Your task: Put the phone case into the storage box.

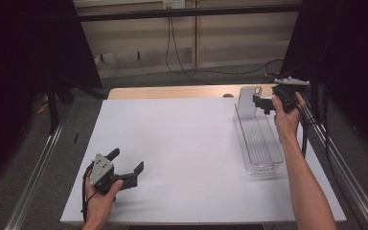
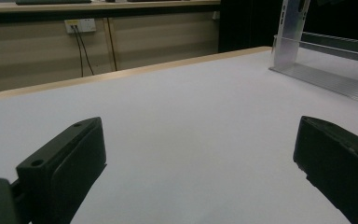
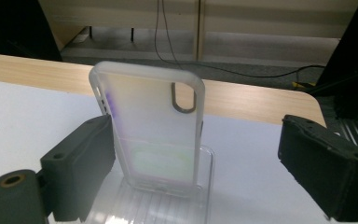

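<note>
— Phone case [image 3: 151,130], where is it?
— Standing upright at the far end of a clear plastic tray [image 1: 258,143], on the right side of the table. It is frosted and see-through, with an oval camera cutout near its top.
— Start from the left, then.
— Dark curtains [image 1: 24,57] hang at the left, over grey carpet [image 1: 9,191] and a metal rail. The left gripper [image 1: 127,165] sits low over the near left corner of the white tabletop [image 1: 172,143], held in the left hand [image 1: 100,199], jaws spread wide with nothing between them.
— And the surface?
— White and bare across the middle, with a pale wooden edge [image 1: 172,92] along the far side. Beyond it, a beige wall with cables [image 1: 172,48] hanging down.
— The right side?
— The right gripper [image 1: 261,103] is at the case, held in the right hand [image 1: 287,115]. Its jaws are apart; one is just beside the case's edge, the other well clear.
</note>
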